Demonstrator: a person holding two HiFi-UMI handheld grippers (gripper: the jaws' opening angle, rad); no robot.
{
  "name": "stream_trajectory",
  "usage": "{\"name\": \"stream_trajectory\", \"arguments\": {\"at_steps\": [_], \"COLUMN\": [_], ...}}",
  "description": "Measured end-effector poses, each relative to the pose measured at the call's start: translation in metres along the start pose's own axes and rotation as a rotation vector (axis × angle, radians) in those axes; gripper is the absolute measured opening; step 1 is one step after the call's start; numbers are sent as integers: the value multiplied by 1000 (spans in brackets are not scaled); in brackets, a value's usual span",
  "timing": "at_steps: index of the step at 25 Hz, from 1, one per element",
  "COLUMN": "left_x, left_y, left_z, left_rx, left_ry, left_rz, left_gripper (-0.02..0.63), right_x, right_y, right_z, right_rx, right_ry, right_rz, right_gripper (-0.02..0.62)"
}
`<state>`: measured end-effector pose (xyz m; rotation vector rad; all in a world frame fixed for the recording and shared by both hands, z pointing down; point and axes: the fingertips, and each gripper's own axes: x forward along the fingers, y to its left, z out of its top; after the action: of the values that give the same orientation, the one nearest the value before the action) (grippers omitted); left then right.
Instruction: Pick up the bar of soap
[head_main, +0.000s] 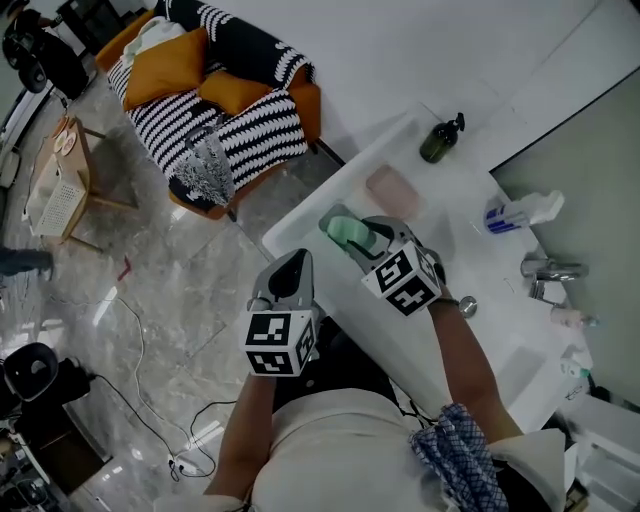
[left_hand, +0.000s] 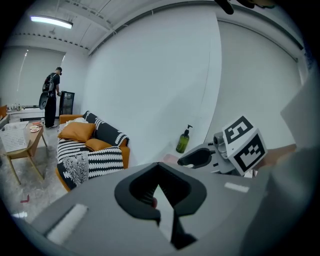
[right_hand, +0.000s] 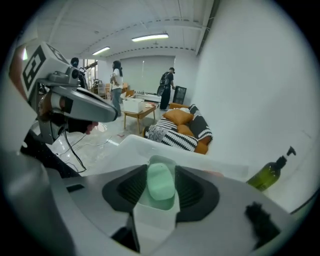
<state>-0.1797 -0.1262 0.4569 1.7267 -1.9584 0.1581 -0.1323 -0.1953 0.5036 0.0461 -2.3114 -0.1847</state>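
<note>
A pale green bar of soap (head_main: 347, 232) lies in a light dish (head_main: 333, 215) near the left end of the white sink counter (head_main: 330, 275). My right gripper (head_main: 368, 238) is over it. In the right gripper view the soap (right_hand: 160, 181) shows between the two dark pads (right_hand: 129, 189), and the jaws stand apart on either side of it without pressing. My left gripper (head_main: 293, 262) hangs just off the counter's front edge, to the left of the soap. Its jaws (left_hand: 159, 170) are together with nothing in them.
A dark green pump bottle (head_main: 440, 138) stands at the counter's far corner, with a pink soap dish (head_main: 392, 190) between it and the green soap. A white and blue tube (head_main: 520, 213) and a chrome tap (head_main: 548, 270) are further right. A striped sofa (head_main: 220, 110) stands on the floor beyond.
</note>
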Motion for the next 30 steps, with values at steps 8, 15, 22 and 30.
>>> {"name": "stream_trajectory", "arguments": {"at_steps": [8,15,22,30], "left_x": [-5,-10,-11,-9], "left_y": [22,36,43,39], "left_z": [2,3,-1,-2], "left_rx": [-20,-36,-49,-32], "left_ry": [-2,-7,1,4], "left_rz": [46,84,106,100], "left_gripper": [8,8,8,8], "right_x": [30,51,60,70], "right_y": [9,11,12,4], "right_z": [-12,-29,-31,-43], "right_rx": [-222,-339,-365,-335], "right_ry": [162,251,274,308], "right_rz": [148,161,172,150], "right_gripper": [212,219,233,256]}}
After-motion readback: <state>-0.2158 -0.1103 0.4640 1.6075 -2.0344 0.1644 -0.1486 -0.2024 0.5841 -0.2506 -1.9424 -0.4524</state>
